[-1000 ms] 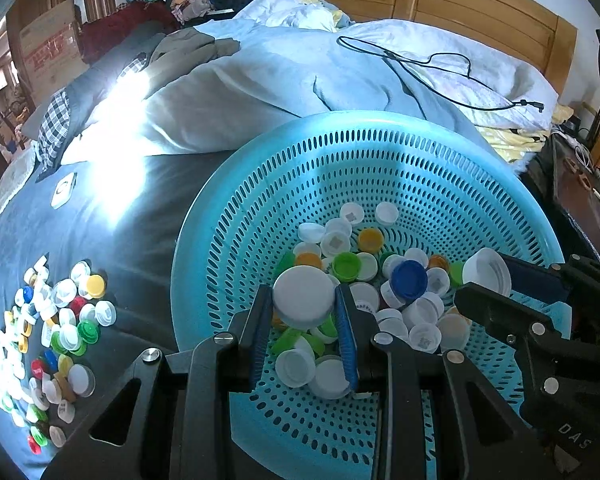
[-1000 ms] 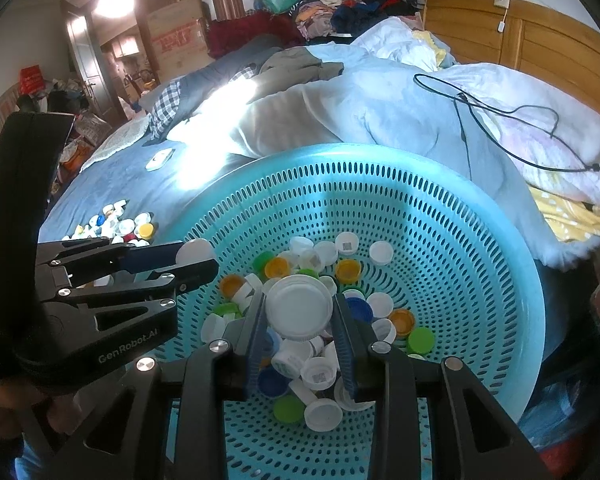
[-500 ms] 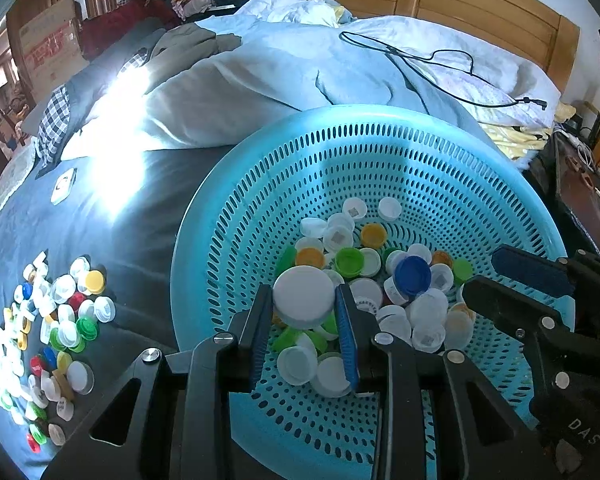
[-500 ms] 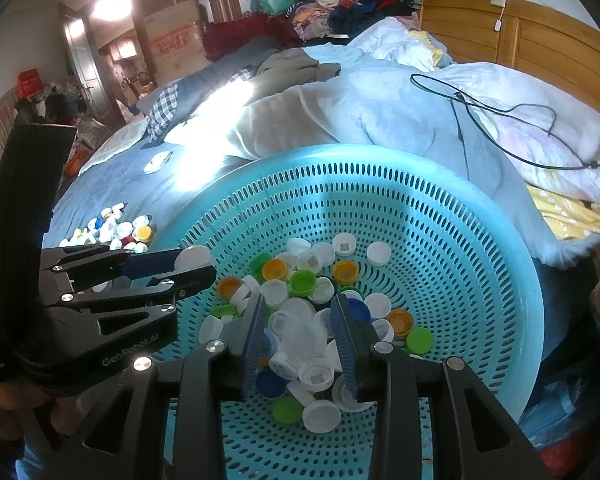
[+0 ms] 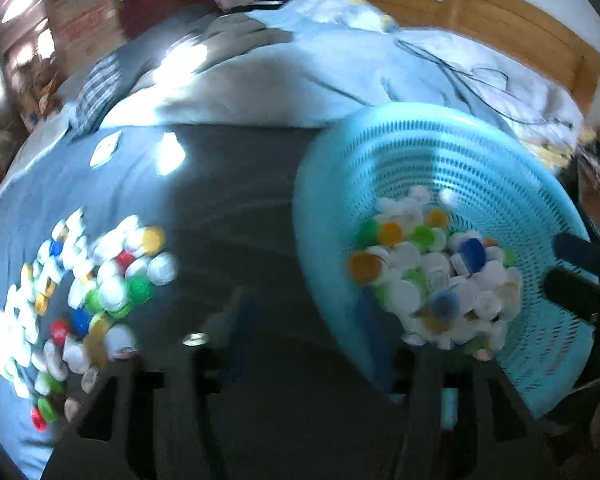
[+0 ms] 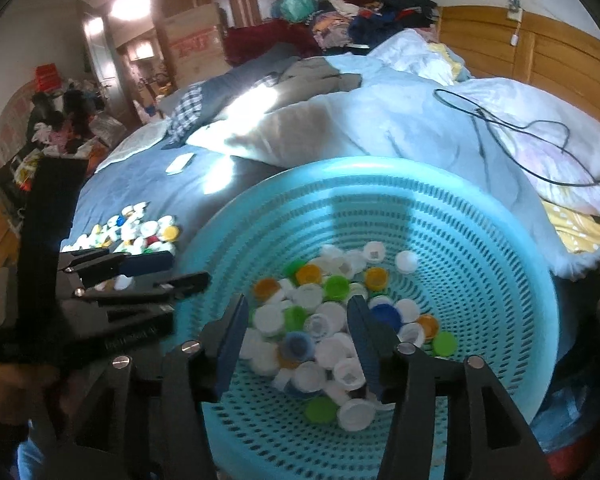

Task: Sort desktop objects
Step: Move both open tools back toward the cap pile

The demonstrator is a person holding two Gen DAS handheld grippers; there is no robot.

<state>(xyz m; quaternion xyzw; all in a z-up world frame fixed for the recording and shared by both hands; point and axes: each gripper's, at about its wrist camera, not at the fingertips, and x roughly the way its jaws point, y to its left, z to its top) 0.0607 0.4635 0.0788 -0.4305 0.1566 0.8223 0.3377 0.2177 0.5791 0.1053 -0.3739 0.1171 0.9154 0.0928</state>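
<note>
A rumpled bed [image 6: 380, 120] with pale blue bedding fills the room, its wooden headboard [image 6: 540, 48] against a white wall, clothes heaped [image 6: 360, 12] behind, a ceiling lamp [image 6: 130, 4] glowing.

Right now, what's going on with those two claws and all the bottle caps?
Right gripper opening, empty, over caps in blue basket. Left gripper opening, empty, beside loose cap pile on bed. Nothing blocking.

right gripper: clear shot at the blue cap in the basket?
Probably yes. The right gripper hangs over the cap pile in the basket, jaws opening with nothing gripped. The blue cap lies just outside its right finger, top exposed; white caps crowd its sides, so it may nudge neighbours.
</note>
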